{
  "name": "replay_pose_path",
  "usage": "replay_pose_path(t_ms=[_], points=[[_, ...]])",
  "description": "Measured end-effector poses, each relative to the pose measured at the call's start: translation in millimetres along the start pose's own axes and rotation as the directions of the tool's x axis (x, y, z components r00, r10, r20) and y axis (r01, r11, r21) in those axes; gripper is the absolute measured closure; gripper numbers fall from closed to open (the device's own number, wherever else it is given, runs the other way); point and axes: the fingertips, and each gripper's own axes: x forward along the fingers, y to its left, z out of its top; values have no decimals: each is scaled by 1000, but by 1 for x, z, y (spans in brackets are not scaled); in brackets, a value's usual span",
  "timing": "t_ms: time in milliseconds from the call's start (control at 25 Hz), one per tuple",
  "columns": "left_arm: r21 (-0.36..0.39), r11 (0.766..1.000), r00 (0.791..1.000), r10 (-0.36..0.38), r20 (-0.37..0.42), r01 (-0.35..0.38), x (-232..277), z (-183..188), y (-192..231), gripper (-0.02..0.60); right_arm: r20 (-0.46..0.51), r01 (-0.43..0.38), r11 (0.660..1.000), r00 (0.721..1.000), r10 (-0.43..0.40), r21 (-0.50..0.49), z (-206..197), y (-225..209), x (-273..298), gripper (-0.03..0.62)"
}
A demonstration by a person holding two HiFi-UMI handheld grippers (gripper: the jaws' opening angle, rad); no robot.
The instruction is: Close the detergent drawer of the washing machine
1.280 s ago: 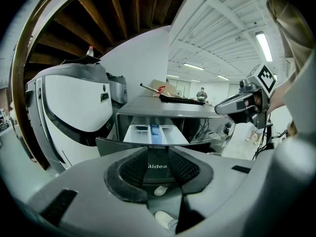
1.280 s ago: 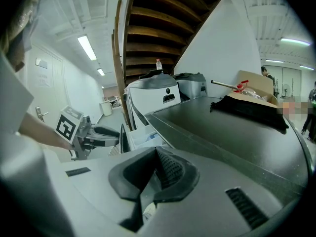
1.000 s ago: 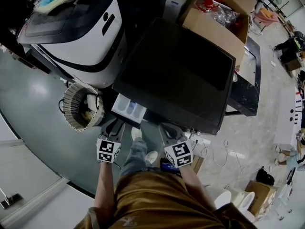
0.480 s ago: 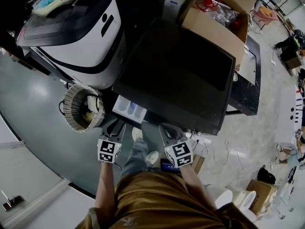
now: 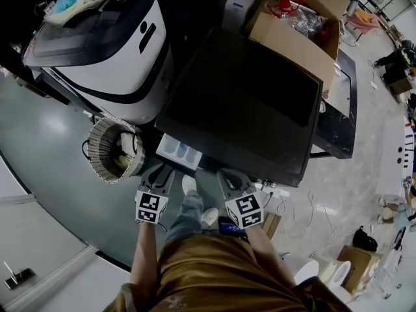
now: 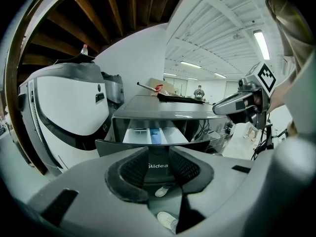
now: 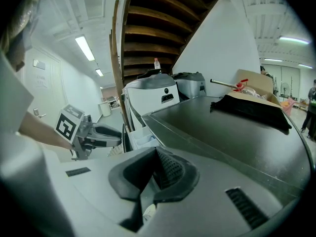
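The dark grey washing machine (image 5: pixel 240 103) fills the middle of the head view. Its detergent drawer (image 5: pixel 179 152) stands pulled out at the front left corner, white and blue compartments showing (image 6: pixel 153 135). My left gripper (image 5: pixel 160 169) is just in front of the drawer's front panel. It is open, and the panel with its logo shows between the pads (image 6: pixel 158 164). My right gripper (image 5: pixel 224 174) hangs to the right of the drawer, before the machine's front. Its pads (image 7: pixel 155 174) meet with nothing in them.
A white top-loading machine (image 5: pixel 97 44) stands to the left, with a wicker basket (image 5: pixel 114 148) beside the drawer. A cardboard box (image 5: pixel 299 25) sits behind the washer. The person's shoes (image 5: pixel 188 184) are under the grippers. Cables (image 5: pixel 305 200) trail on the floor at the right.
Almost nothing differs. Both grippers hold about the same place in front of the machine, and the drawer is still out.
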Motion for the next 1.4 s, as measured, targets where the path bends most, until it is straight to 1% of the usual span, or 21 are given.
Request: replay_pose_path(t_ms=[280,440,880,1200,1400], points=[[12,1000,1000,-3,1,3,5,0,3,440,4,0,1000,1000,0,-2,6,-3,5,582],[19,1000,1000,-9,5,9,8,2,5,449,1,2,1000,1000,-2,2,7,-5,8,582],[8,1000,1000,-23,-4,23,15,6,6,449,-3,5,1000,1000,-5,11,8,-8,12,582],[5,999,999,-33,16,33,19,13,7,449,-8,17,1000,1000,-17,16,7,-11,12,582],[-1,999,999,-37,3,37,22,13,9,449,-6,22,1000,1000,-22,19,8,-13,13,582]])
